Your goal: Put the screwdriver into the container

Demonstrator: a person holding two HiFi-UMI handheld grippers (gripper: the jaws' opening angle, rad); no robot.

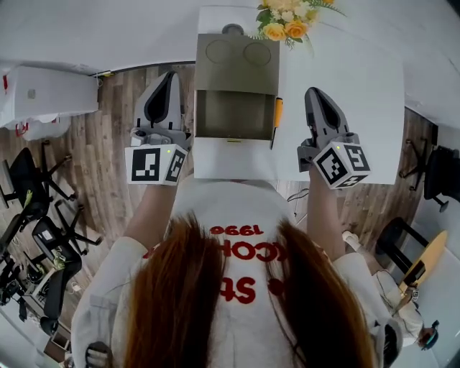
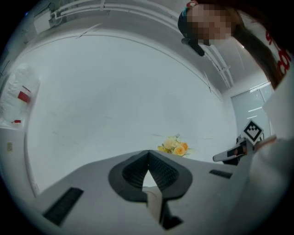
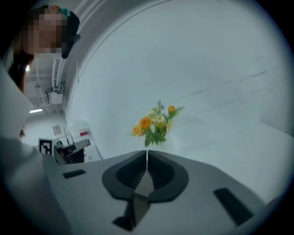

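Observation:
An olive-green container (image 1: 236, 112) stands open on the white table (image 1: 359, 93), with its lid laid back on the far side and nothing visible inside. The screwdriver (image 1: 277, 115), orange-handled, lies on the table along the container's right wall. My left gripper (image 1: 167, 76) hovers left of the container, off the table's edge, jaws shut and empty (image 2: 148, 152). My right gripper (image 1: 315, 93) is over the table to the right of the screwdriver, also shut on nothing (image 3: 147, 152). Neither gripper view shows the screwdriver or the container.
A bunch of yellow and orange flowers (image 1: 286, 17) stands at the table's far edge behind the container. A white unit (image 1: 43, 93) sits left of the table. Office chairs (image 1: 36, 215) stand on the wooden floor at the left, and another chair (image 1: 438, 172) at the right.

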